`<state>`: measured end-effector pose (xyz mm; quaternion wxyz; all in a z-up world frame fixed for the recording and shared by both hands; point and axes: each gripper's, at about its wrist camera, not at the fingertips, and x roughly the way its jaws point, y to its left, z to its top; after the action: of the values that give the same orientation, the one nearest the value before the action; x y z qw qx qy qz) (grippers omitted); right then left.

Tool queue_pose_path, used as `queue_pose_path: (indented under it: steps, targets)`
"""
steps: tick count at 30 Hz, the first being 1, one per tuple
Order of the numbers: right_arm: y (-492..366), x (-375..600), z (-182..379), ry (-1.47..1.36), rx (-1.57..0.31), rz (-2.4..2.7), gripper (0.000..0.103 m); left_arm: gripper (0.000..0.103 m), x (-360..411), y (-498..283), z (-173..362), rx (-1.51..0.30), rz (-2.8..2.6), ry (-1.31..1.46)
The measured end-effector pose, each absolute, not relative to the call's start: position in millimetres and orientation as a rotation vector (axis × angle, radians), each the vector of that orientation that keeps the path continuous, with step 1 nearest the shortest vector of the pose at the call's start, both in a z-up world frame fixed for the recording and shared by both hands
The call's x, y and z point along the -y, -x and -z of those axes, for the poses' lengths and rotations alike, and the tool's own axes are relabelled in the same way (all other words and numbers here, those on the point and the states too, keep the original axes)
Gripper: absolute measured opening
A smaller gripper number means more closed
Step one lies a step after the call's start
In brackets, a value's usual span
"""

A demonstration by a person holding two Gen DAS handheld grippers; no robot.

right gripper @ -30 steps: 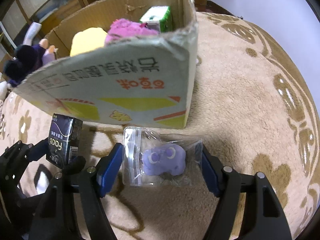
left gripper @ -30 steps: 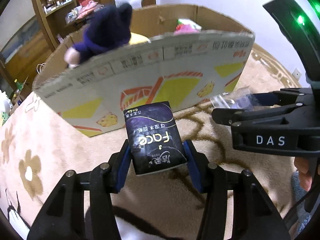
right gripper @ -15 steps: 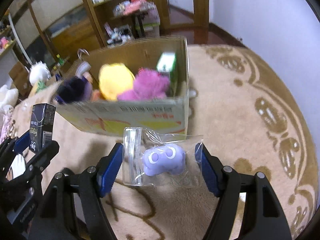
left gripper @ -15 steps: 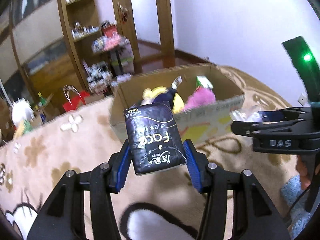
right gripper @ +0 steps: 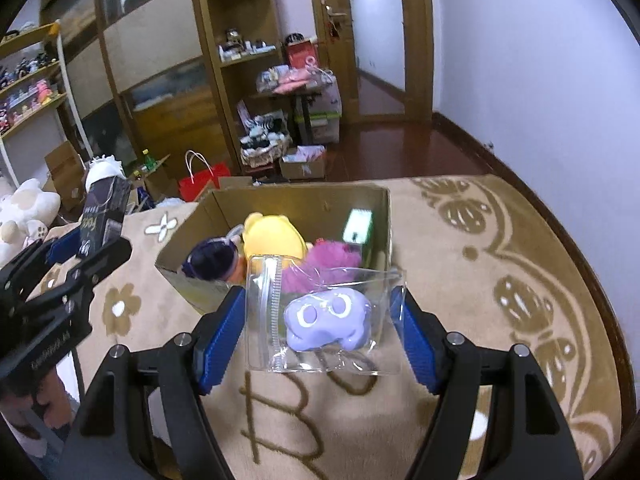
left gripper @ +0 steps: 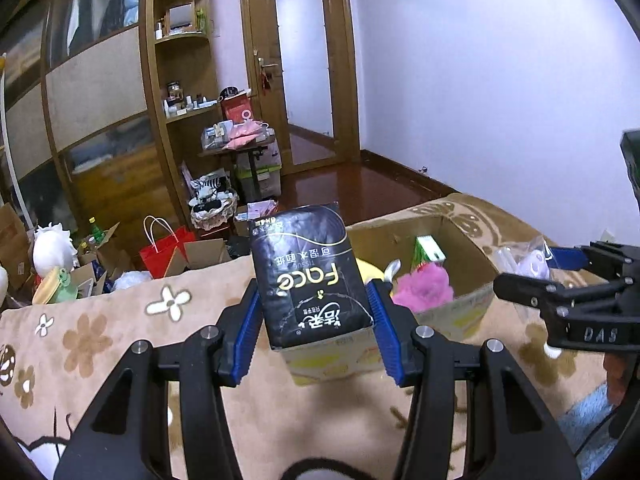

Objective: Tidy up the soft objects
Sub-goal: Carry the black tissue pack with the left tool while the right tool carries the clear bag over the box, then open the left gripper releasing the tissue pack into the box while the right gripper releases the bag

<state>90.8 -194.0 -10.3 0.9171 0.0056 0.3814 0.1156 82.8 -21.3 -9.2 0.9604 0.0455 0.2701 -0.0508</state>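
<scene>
My left gripper [left gripper: 314, 328] is shut on a black tissue pack [left gripper: 308, 272], held up above the carpet. A clear zip bag with a purple soft toy [right gripper: 326, 322] sits between the blue pads of my right gripper [right gripper: 320, 330], which is shut on it. Both hang in front of an open cardboard box [right gripper: 380, 216] holding a yellow plush [right gripper: 272, 236], a pink fluffy toy [right gripper: 328, 256], a dark purple plush [right gripper: 214, 260] and a green carton [right gripper: 358, 226]. In the right wrist view the left gripper [right gripper: 86, 240] with the tissue pack [right gripper: 102, 210] is at the left.
The box stands on a beige patterned carpet [right gripper: 480, 248]. Behind it are a red paper bag [left gripper: 164, 244], small cardboard boxes, wooden shelves [left gripper: 180, 80] and a door [left gripper: 304, 64]. White plush toys [right gripper: 24, 208] lie at the far left. A white wall [left gripper: 480, 100] is at the right.
Both grippers have risen with their loads, and the views have tipped up. The box now lies below them with its inside in sight, and the room behind shows.
</scene>
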Motion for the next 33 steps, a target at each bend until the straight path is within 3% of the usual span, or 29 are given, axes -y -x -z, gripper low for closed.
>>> queue_pose_path:
  steps: [16,33]
  targets:
    - [-130.3,175.1,13.2,0.014,-0.637,-0.269,0.077,0.050,8.7,-140.1,24.9,-0.568,0.139,-0.066]
    - [-156.5,181.1,40.6,-0.028,-0.669,-0.260,0.077,0.051,9.6,-165.3,59.1,-0.653,0.168,-0.042]
